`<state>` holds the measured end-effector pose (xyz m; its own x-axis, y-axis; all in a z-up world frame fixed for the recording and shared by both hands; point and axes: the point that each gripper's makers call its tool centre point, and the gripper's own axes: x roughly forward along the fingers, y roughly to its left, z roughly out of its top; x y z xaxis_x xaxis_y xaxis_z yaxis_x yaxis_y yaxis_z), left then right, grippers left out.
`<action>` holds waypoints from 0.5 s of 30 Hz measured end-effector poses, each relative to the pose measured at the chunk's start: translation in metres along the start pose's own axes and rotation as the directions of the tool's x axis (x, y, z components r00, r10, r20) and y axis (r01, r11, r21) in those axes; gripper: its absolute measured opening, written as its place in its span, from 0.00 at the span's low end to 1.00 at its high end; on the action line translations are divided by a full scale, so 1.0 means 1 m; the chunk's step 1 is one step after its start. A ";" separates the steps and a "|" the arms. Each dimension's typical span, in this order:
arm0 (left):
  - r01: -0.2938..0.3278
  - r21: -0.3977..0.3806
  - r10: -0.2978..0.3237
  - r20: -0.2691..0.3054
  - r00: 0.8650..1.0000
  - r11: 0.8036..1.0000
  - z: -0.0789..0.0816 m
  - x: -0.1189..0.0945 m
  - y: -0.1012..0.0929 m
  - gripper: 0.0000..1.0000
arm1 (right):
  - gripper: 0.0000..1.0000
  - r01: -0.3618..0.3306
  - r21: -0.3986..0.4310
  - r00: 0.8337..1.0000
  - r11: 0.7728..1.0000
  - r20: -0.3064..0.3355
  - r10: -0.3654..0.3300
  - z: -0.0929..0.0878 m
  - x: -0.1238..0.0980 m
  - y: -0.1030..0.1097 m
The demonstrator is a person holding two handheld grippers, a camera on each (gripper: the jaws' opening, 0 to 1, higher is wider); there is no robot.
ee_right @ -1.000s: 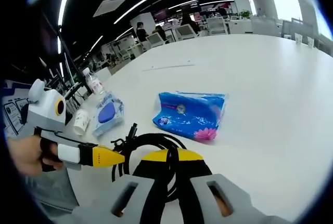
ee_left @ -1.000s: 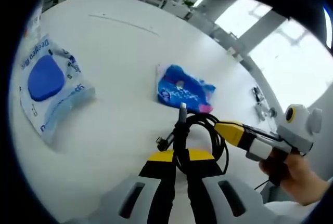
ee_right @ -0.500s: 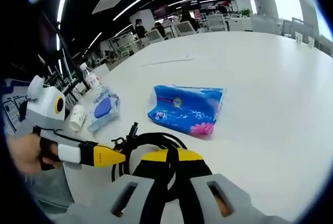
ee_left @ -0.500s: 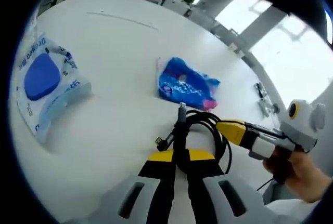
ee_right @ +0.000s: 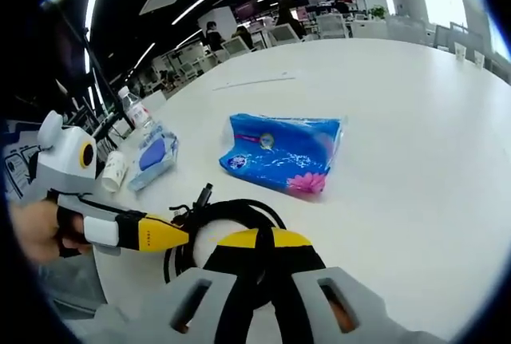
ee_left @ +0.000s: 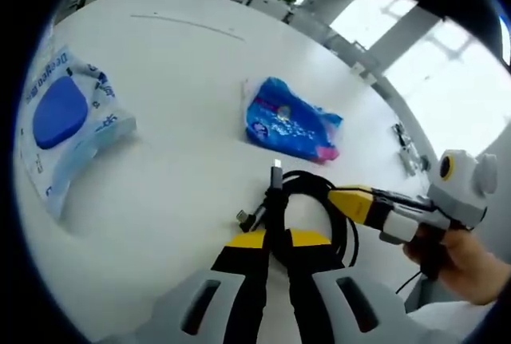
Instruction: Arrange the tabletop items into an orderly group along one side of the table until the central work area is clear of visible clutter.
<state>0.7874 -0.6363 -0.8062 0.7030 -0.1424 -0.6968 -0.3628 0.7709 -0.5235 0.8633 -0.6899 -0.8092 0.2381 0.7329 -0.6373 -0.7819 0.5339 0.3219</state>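
I judge the tidying barely begun: the white table (ee_left: 184, 81) has items scattered around my grippers. Far left of my left gripper (ee_left: 275, 236) lies a wipes pack with a blue lid (ee_left: 64, 120); ahead and slightly right sits a blue tissue packet (ee_left: 291, 120). Both grippers pinch the coiled black cable (ee_left: 315, 200), jaws pressed together on it, the right gripper (ee_right: 267, 244) holding the same coil. In the right gripper view, a bottle (ee_right: 136, 108) and a small white cup (ee_right: 114, 172) stand left, near the edge. The cable's far loop is hidden behind the jaws; the pack labels are unreadable.
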 end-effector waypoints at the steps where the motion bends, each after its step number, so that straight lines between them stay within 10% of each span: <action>1: 0.001 0.000 -0.001 0.000 1.000 1.000 0.000 0.000 0.000 0.03 | 0.00 0.000 -0.002 1.000 1.000 0.000 0.000 0.000 0.000 0.001; 15: 0.024 -0.011 -0.023 0.019 1.000 1.000 0.002 0.003 0.003 0.04 | 0.00 0.002 -0.031 1.000 1.000 -0.004 -0.002 0.000 0.003 0.000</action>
<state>0.7894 -0.6336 -0.8090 0.7231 -0.1483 -0.6747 -0.3526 0.7606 -0.5451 0.8641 -0.6882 -0.8109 0.2372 0.7301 -0.6408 -0.7991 0.5217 0.2986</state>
